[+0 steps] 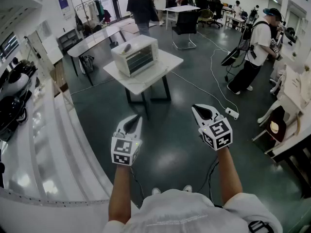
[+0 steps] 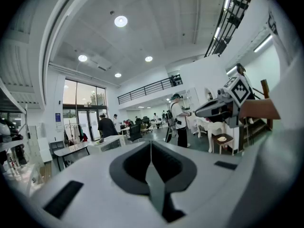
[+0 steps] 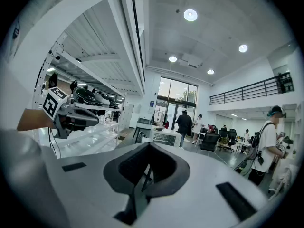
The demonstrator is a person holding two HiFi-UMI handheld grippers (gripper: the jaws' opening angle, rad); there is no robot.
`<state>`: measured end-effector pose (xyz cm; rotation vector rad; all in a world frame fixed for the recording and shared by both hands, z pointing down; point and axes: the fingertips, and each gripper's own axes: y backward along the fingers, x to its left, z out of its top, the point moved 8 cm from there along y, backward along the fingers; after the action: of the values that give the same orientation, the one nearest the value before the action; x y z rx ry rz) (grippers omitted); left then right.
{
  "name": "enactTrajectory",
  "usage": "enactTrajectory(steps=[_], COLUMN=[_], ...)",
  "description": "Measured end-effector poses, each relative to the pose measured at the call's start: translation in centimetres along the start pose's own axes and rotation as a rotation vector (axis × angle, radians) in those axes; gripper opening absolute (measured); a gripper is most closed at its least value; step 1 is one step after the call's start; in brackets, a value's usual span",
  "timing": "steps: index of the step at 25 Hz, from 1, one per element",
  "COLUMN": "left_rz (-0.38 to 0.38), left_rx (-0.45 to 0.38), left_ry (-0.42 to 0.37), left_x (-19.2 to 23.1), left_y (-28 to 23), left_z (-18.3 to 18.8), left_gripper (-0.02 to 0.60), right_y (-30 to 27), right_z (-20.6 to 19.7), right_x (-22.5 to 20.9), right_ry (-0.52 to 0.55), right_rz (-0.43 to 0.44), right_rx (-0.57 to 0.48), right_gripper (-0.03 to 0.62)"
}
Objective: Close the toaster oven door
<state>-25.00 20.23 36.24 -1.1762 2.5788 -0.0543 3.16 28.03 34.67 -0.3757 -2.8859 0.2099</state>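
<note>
The white toaster oven (image 1: 135, 56) stands on a small white table (image 1: 154, 75) a few steps ahead of me; its glass door looks upright against the front, and a small grey thing lies on its top. It also shows far off as the toaster oven (image 2: 110, 144) and the toaster oven (image 3: 164, 137). My left gripper (image 1: 135, 120) and right gripper (image 1: 198, 109) are held out side by side over the dark floor, well short of the table. Both are shut with nothing between the jaws, as on the left gripper (image 2: 151, 145) and the right gripper (image 3: 150, 148).
A white counter (image 1: 41, 144) with kettles runs along my left. A power strip (image 1: 232, 113) and its cable lie on the floor to the right. A person (image 1: 252, 50) stands at the right, another person (image 1: 142, 8) beyond the table. Furniture (image 1: 286, 125) crowds the right edge.
</note>
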Motion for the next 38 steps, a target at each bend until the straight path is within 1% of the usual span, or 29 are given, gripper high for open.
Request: enactTrajectory(steps=[3,9,13,17,19,24,25,26,27,28,30,31,34,38], left_rz=[-0.001,-0.007,-0.021,-0.021,-0.019,-0.016,-0.021,-0.026,-0.03,-0.033,-0.04,-0.045,-0.059,-0.049], left_rx=[0.001,0.017,0.027,0.036,0.029,-0.023,-0.026,-0.027,-0.025,-0.022,-0.018,-0.015,-0.006,0.012], left_ry=[-0.003,-0.004,-0.009,0.006,0.018,0.068,0.077,0.083,0.084,0.081,0.072,0.067,0.057,0.058], left_x=[-0.1,-0.4,-0.8,-1.3,-1.3,-1.6,-1.7,-1.8,-1.9,-2.1,-2.5,-2.7,-3.1,-3.7], left_y=[-0.4,-0.5,-0.8,-1.4,-1.6,-2.5,-2.7,-2.9,-3.1,-3.3,-3.6,-3.7,-4.3,-5.0], left_z=[-0.2,-0.5,-0.6,-0.7,-0.5,-0.2,-0.2,-0.1,-0.1,-0.1,0.1,0.1,0.2,-0.2], left_gripper=[0.02,0.02,0.02,0.02,0.02,0.025,0.049,0.115,0.147,0.156,0.161,0.161,0.161,0.161], right_y=[0.0,0.0,-0.1,-0.1,-0.3,-0.3,-0.3,-0.4,-0.4,-0.4,-0.5,-0.5,-0.8,-0.9], right_z=[0.0,-0.6,-1.2,-1.6,-1.6,-1.5,-1.5,-1.6,-1.6,-1.6,-1.8,-1.9,-2.1,-2.8], right_x=[-0.3,-0.2,-0.6,-1.4,-1.8,-2.8,-3.0,-3.1,-3.2,-3.3,-3.5,-3.6,-4.3,-5.2], right_ry=[-0.008,-0.062,-0.06,-0.071,-0.07,-0.07,-0.067,-0.063,-0.058,-0.054,-0.046,-0.046,-0.06,-0.068], right_rz=[0.006,0.064,0.057,0.053,0.055,0.078,0.082,0.086,0.09,0.096,0.106,0.11,0.129,0.142], right_rx=[-0.006,-0.015,-0.006,-0.015,-0.022,-0.039,-0.044,-0.049,-0.052,-0.051,-0.045,-0.041,-0.025,-0.014], right_gripper=[0.014,0.014,0.014,0.014,0.014,0.017,0.017,0.028,0.066,0.113,0.155,0.163,0.164,0.164])
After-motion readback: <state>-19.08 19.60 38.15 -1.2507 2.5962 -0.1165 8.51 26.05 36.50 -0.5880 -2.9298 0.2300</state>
